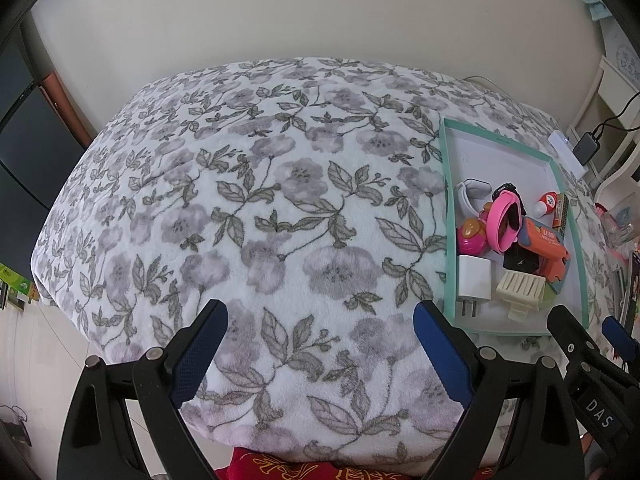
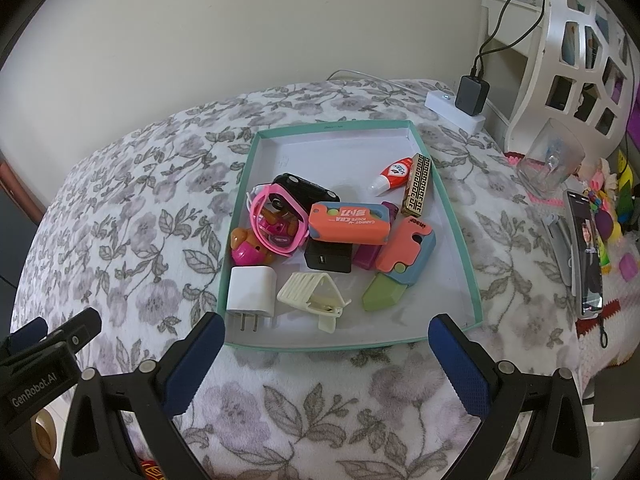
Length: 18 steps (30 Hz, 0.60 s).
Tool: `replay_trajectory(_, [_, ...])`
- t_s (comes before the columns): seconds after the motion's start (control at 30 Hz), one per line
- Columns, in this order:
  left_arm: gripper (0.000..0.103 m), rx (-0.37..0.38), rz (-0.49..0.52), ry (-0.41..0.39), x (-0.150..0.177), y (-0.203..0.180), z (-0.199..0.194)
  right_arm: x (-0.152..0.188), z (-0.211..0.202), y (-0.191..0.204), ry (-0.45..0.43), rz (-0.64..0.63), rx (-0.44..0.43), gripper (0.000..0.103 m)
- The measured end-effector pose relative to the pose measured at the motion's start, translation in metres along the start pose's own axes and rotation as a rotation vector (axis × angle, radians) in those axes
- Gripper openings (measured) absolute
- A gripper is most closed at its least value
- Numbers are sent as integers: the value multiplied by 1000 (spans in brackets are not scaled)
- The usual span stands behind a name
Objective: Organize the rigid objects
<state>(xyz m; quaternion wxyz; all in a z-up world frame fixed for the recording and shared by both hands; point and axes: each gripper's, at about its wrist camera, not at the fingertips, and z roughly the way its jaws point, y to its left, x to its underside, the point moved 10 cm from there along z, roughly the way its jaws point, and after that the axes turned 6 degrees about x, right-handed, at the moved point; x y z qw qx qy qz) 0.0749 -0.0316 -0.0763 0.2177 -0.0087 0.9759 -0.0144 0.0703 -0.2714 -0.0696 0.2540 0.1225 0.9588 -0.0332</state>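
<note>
left wrist view: mostly bare floral blanket [image 1: 280, 208]; the teal tray [image 1: 447, 216] sits at its right, holding a white charger [image 1: 474, 278] and pink watch [image 1: 505, 220]. the left gripper [image 1: 320, 320] is spread wide, empty, over the blanket left of the tray.

right wrist view: only here do the tray's carrot knife toy [image 2: 350, 220], cream hair clip [image 2: 310, 292] and gold box [image 2: 417, 184] show clearly, plus a phone [image 2: 588, 252] right of the tray. the right gripper [image 2: 326, 334] is wide apart, empty, before the tray's near rim. a plain wall rises behind.

A teal-rimmed tray [image 2: 460, 240] lies flat, holding a jumble: white charger [image 2: 252, 289] and cream hair claw [image 2: 310, 292] near, orange carrot knife [image 2: 350, 222] central, correction-fluid bottle [image 2: 392, 175] far right.
</note>
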Motion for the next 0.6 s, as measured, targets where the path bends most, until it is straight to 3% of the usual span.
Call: replay_trajectory(0.6, [94,-1,-4,-8,-2,2,-2,0,1,0,0,-2,1,103])
